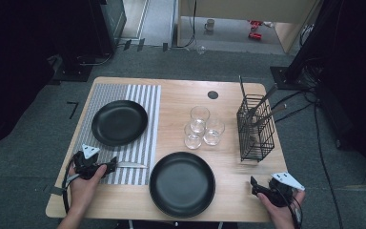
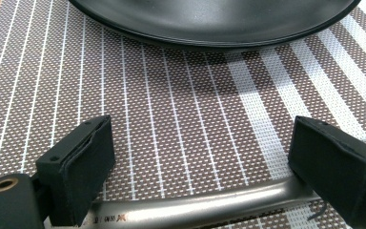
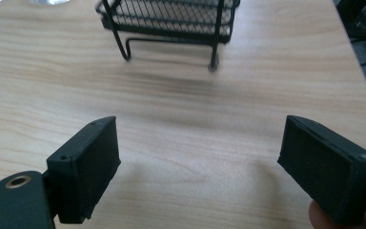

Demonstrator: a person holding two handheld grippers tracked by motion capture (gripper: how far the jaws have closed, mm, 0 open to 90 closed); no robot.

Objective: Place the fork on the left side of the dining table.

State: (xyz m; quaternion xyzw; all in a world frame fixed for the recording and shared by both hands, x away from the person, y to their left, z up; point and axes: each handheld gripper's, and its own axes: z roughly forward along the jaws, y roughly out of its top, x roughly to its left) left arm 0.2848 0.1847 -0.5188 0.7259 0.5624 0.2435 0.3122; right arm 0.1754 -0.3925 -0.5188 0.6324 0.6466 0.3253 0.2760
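Knife (image 1: pixel 132 165) lies flat on striped mat (image 1: pixel 147 102), near front edge of table (image 1: pixel 228 93), just below black plate (image 1: pixel 119 122). Your left gripper (image 2: pixel 205 162) stands wide open over knife handle, nothing held. Drop lower, center handle, squeeze slow. Right gripper (image 3: pixel 219 167) wide open, holds nothing, front right corner. Count: two plates, three glasses (image 1: pixel 201 126), one wire basket (image 1: pixel 255 128).

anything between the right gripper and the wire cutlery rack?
Nothing: bare wood. In the right gripper view, the open right gripper faces the wire rack across plain table top; the high view shows the same bare stretch.
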